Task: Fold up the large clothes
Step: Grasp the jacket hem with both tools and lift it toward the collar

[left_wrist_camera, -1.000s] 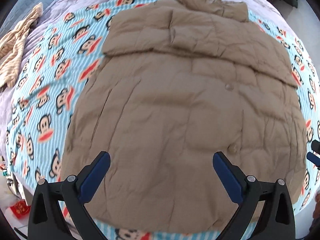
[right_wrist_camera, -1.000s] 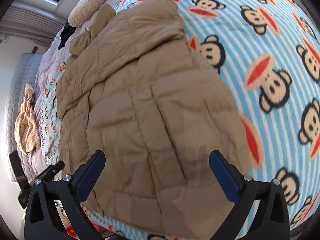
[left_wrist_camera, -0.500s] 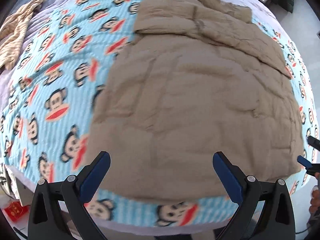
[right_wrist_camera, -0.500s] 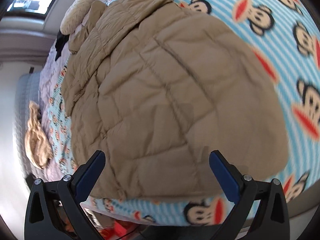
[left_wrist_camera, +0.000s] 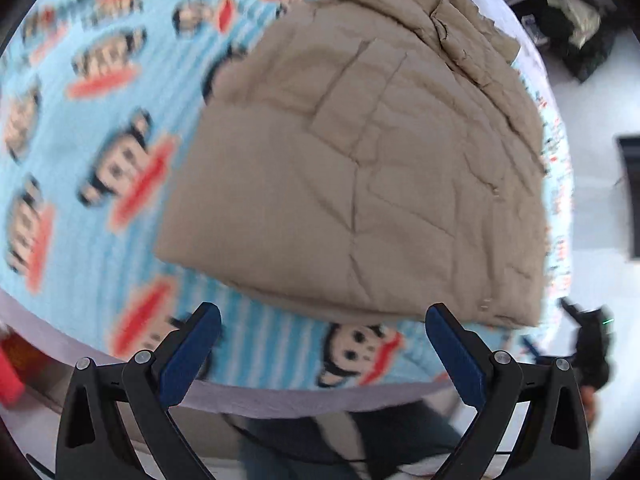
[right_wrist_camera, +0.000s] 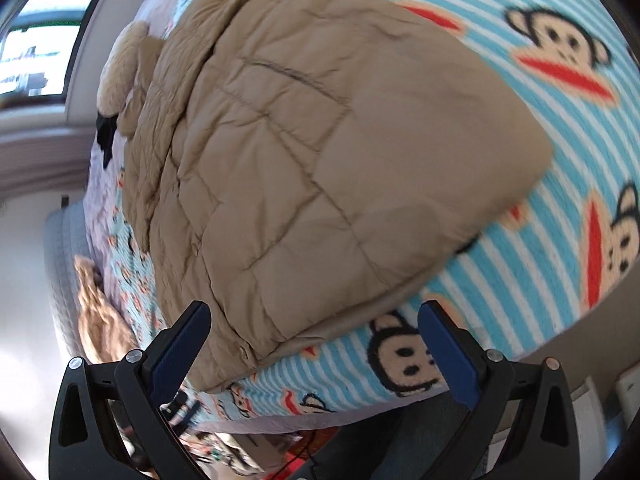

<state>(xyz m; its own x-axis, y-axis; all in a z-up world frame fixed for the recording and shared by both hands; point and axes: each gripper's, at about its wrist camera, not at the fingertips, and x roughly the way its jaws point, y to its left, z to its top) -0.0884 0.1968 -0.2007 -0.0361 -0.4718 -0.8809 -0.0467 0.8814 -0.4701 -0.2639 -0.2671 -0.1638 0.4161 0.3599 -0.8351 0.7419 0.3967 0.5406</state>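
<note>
Jacket: we see a tan quilted jacket (right_wrist_camera: 320, 168) filling the centre of the frame, lying flat on the blanket, its hem corner at lower centre.
Blanket: we see a blue-striped monkey-print blanket (right_wrist_camera: 560, 240) under it, showing along the right and bottom.
Right gripper: our right gripper (right_wrist_camera: 314, 344) sits at the bottom with its blue-padded jaws wide apart, holding nothing, the hem corner between them.
Pillow: we spot a cream pillow (right_wrist_camera: 120, 64) at upper left, just beside the collar end.
Cloth: we note a crumpled tan cloth (right_wrist_camera: 96, 312) at lower left.
Window: bright window (right_wrist_camera: 36, 56) at far upper left.

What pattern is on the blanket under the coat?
Cartoon monkey faces on blue-white stripes, blanket; clearest in the right wrist view.
</note>
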